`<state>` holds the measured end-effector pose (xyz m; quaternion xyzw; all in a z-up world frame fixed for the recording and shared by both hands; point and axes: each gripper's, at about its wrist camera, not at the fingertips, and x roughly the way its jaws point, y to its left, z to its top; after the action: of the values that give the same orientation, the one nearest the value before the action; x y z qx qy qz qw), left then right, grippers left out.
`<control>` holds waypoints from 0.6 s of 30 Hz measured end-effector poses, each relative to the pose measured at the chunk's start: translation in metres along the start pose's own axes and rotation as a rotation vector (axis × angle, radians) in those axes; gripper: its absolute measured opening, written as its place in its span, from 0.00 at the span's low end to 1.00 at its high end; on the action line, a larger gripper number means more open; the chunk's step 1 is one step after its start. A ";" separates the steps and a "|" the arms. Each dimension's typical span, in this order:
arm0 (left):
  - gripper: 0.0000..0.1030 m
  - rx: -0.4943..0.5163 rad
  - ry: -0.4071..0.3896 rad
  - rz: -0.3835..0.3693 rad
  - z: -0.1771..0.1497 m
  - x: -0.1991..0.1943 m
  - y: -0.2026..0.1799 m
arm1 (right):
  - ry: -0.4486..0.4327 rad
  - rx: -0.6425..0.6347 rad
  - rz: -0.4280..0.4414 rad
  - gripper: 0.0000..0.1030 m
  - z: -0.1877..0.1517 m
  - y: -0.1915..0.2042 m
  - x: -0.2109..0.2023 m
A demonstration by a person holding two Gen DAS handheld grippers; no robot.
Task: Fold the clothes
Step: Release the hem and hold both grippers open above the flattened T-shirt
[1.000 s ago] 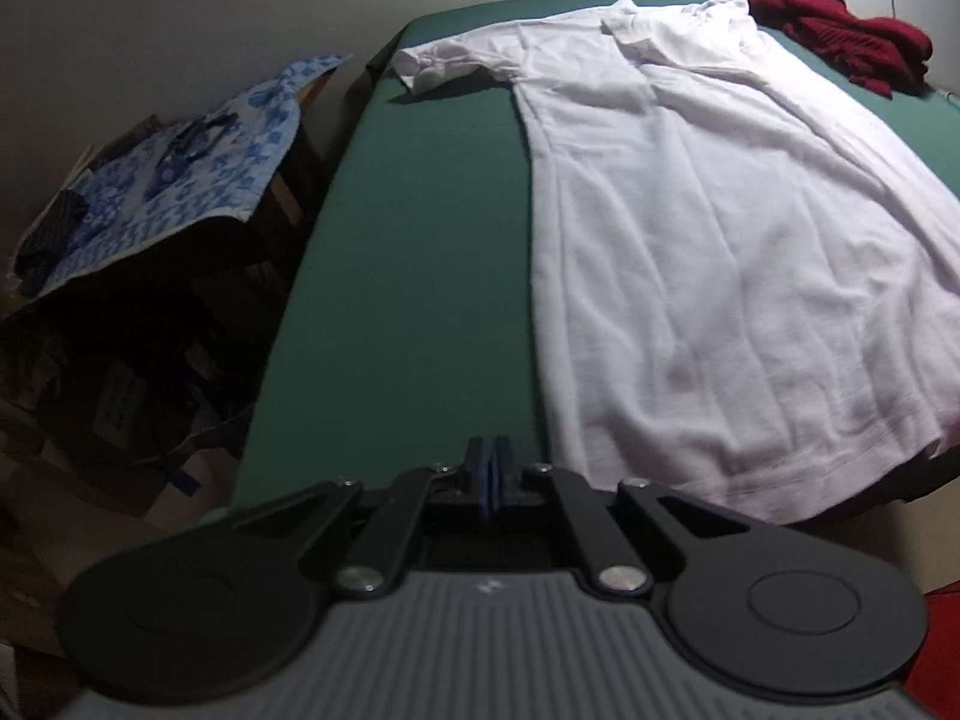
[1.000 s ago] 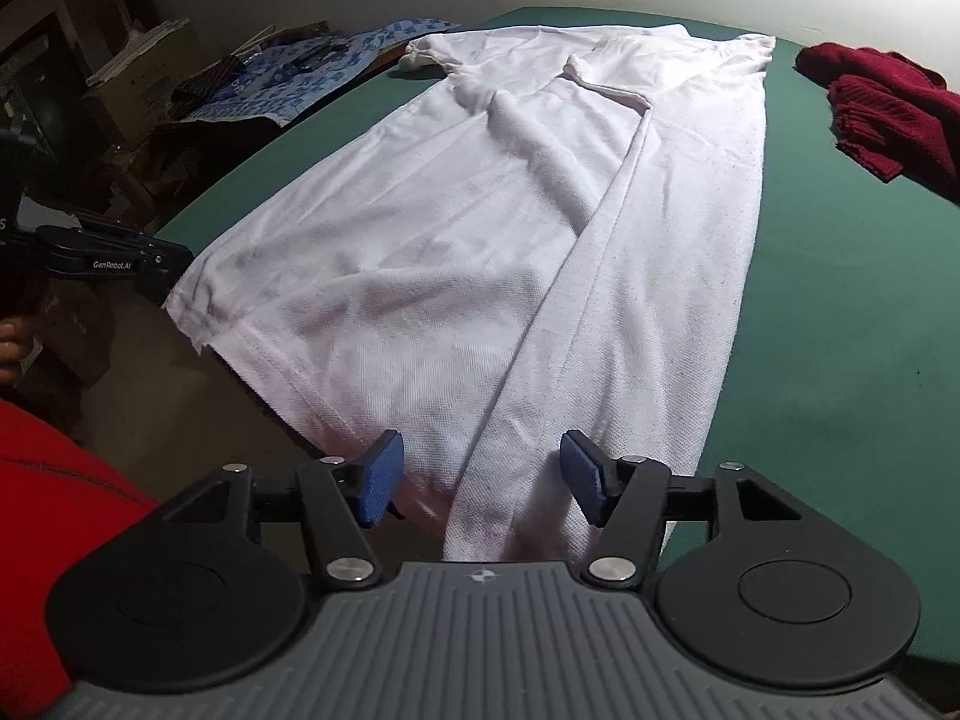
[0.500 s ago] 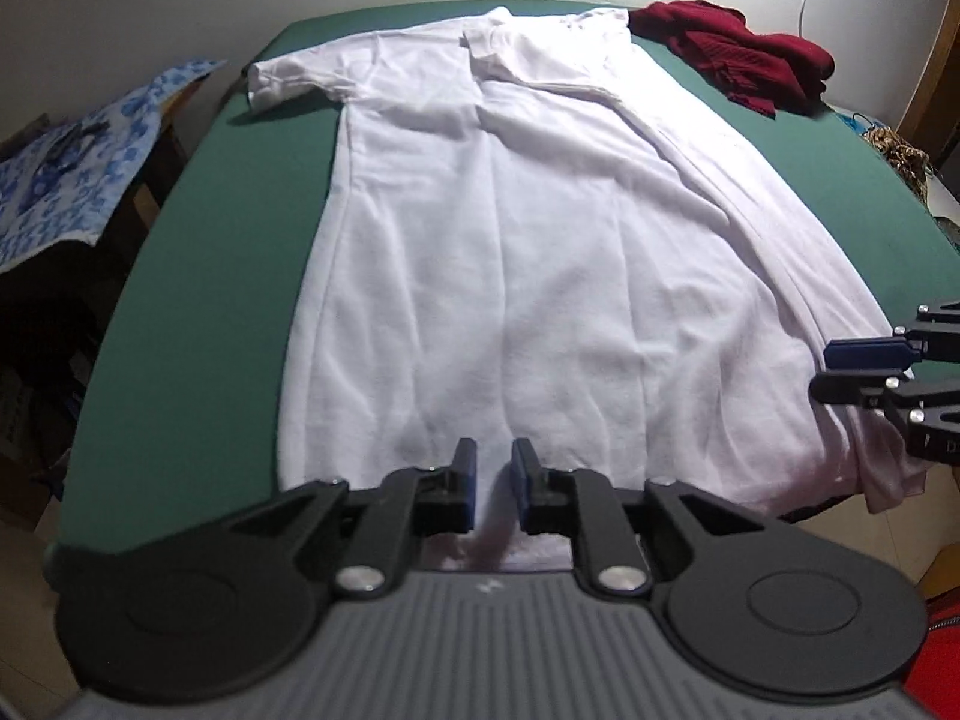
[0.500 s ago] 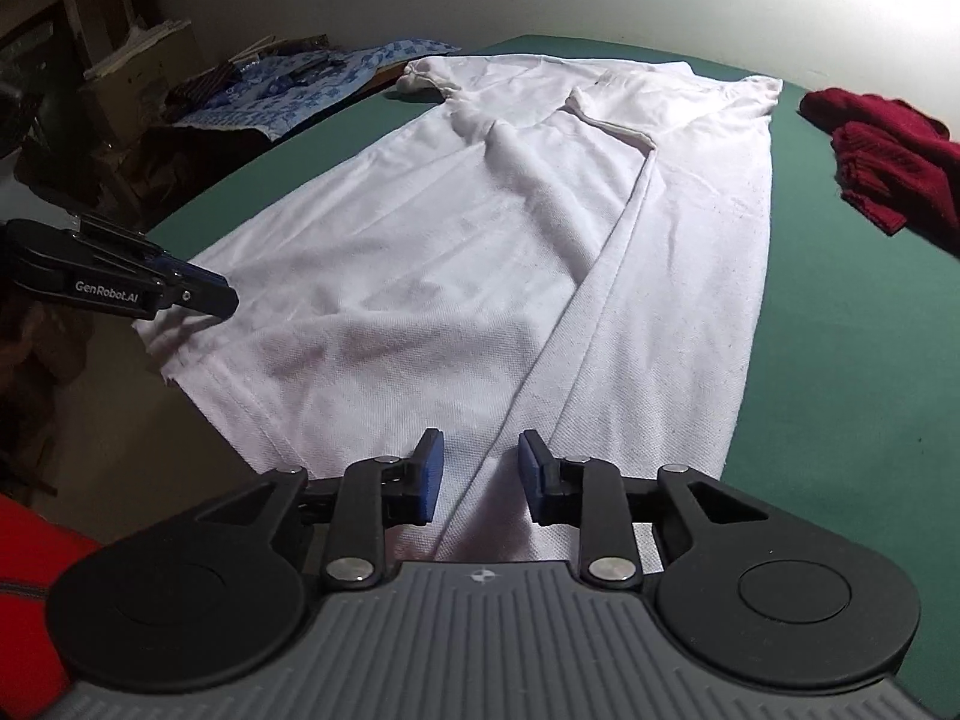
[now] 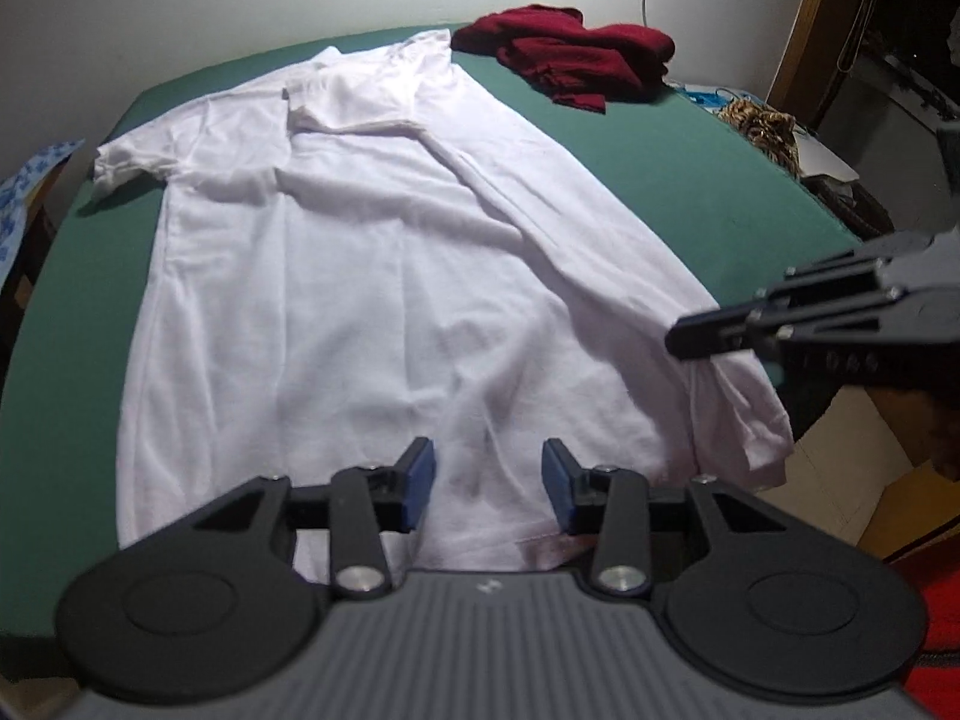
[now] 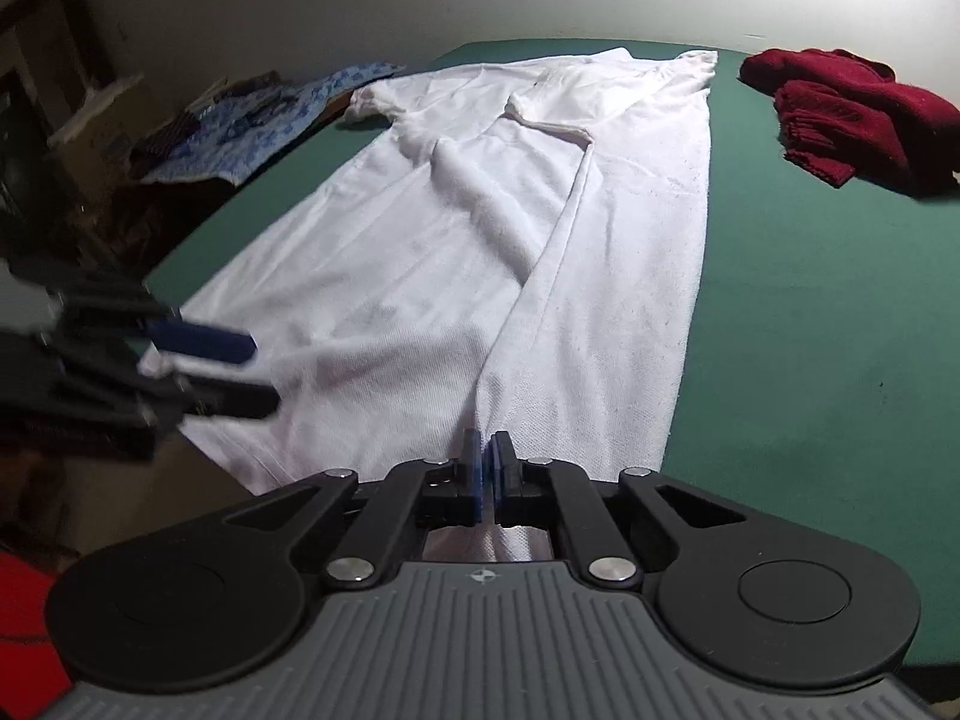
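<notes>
A white t-shirt (image 5: 384, 276) lies spread on the green table (image 5: 690, 180), its right side folded in, hem at the near edge. My left gripper (image 5: 487, 489) is open, its blue pads over the hem near the middle. My right gripper (image 6: 485, 474) is shut on the shirt's hem (image 6: 516, 420) at the folded edge. The right gripper also shows in the left wrist view (image 5: 690, 342), at the shirt's right hem corner. The left gripper shows blurred in the right wrist view (image 6: 240, 372), open.
A dark red garment (image 5: 570, 60) lies bunched at the table's far right, also in the right wrist view (image 6: 852, 114). A blue patterned cloth (image 6: 264, 126) covers clutter left of the table. A leopard-print item (image 5: 759, 126) and boxes stand at the right.
My left gripper has swung right over the hem and opened from shut. My right gripper has closed from open onto the hem at the fold.
</notes>
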<state>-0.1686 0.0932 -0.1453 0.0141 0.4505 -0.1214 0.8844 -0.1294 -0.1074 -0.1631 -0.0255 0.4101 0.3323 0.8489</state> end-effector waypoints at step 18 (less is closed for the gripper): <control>0.60 -0.035 -0.013 -0.035 0.006 -0.011 0.014 | 0.040 0.074 0.176 0.23 0.001 -0.004 0.003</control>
<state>-0.1671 0.1078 -0.1341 -0.0101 0.4469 -0.1289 0.8852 -0.1247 -0.1081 -0.1655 0.0353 0.4397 0.3898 0.8084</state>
